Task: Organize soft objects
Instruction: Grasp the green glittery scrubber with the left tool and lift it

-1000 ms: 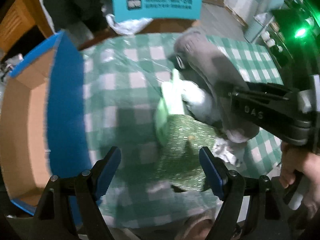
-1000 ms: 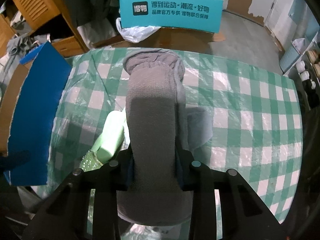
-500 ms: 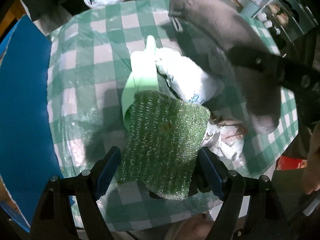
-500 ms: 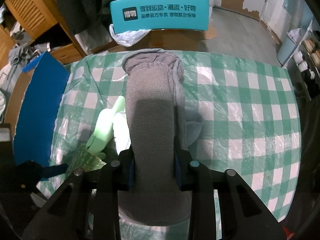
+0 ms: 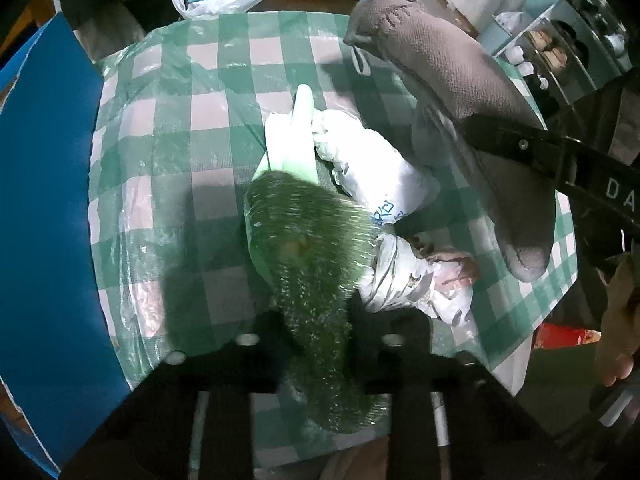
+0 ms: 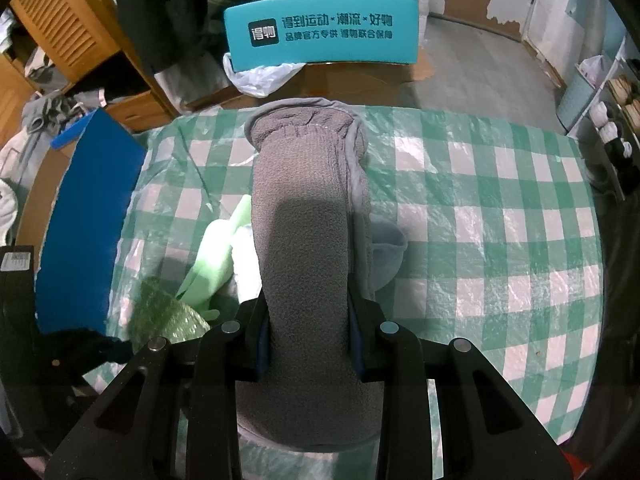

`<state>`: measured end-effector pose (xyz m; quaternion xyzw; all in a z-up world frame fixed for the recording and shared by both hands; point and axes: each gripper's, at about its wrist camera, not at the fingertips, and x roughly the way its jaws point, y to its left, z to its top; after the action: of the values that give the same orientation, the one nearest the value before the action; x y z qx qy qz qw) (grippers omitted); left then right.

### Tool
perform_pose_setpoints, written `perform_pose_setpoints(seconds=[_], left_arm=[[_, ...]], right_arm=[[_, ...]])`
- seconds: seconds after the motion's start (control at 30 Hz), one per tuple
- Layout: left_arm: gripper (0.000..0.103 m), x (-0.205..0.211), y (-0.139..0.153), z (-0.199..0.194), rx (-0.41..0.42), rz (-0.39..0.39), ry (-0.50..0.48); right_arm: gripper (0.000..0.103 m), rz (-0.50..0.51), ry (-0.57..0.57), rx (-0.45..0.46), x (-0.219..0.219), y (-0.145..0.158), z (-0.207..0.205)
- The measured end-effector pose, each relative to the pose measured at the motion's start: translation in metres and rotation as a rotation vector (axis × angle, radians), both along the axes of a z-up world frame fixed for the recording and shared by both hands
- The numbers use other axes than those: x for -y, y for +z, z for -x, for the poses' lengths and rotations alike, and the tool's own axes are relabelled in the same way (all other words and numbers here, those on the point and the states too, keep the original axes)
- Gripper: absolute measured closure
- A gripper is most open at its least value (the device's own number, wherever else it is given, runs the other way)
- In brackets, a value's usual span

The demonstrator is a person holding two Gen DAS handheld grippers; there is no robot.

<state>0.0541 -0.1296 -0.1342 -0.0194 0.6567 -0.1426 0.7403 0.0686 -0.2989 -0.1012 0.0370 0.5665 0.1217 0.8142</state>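
A sparkly green cloth (image 5: 308, 248) lies bunched on the green checked table (image 5: 172, 168). My left gripper (image 5: 316, 336) points down over it with its jaws closing, and the cloth is pinched between them. A grey fleece mitten (image 6: 304, 220) hangs forward from my right gripper (image 6: 310, 344), which is shut on it. In the left wrist view the same grey mitten (image 5: 460, 92) is held above the table's right side. A pale green soft item (image 5: 298, 144) and a white plastic bag (image 5: 372, 176) lie behind the cloth.
A cardboard box with a blue flap (image 5: 44, 208) stands at the table's left edge. A second crumpled white bag (image 5: 412, 280) lies right of the cloth. A teal chair back (image 6: 320, 36) is beyond the table. A person's hand (image 5: 620, 320) holds the right tool.
The left gripper came down over the green cloth and its wide-open jaws closed onto it, bunching it up. The right gripper kept its hold on the grey mitten.
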Motion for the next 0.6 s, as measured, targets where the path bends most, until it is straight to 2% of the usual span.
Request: perform_pose_setpoints(seconds=[0.13, 0.5, 0.6], left_arm=[[0.087, -0.001, 0.009, 0.000, 0.031, 0.001, -0.005], [0.087, -0.022, 0.048, 0.009, 0.145, -0.019, 0.028], [0.087, -0.026, 0.056, 0.009, 0.181, -0.047, 0.034]], right_arm=[[0.074, 0.003, 0.010, 0.008, -0.004, 0.004, 0.002], [0.074, 0.001, 0.043, 0.048, -0.021, 0.024, 0.011], [0.074, 0.000, 0.050, 0.061, -0.026, 0.030, 0.014]])
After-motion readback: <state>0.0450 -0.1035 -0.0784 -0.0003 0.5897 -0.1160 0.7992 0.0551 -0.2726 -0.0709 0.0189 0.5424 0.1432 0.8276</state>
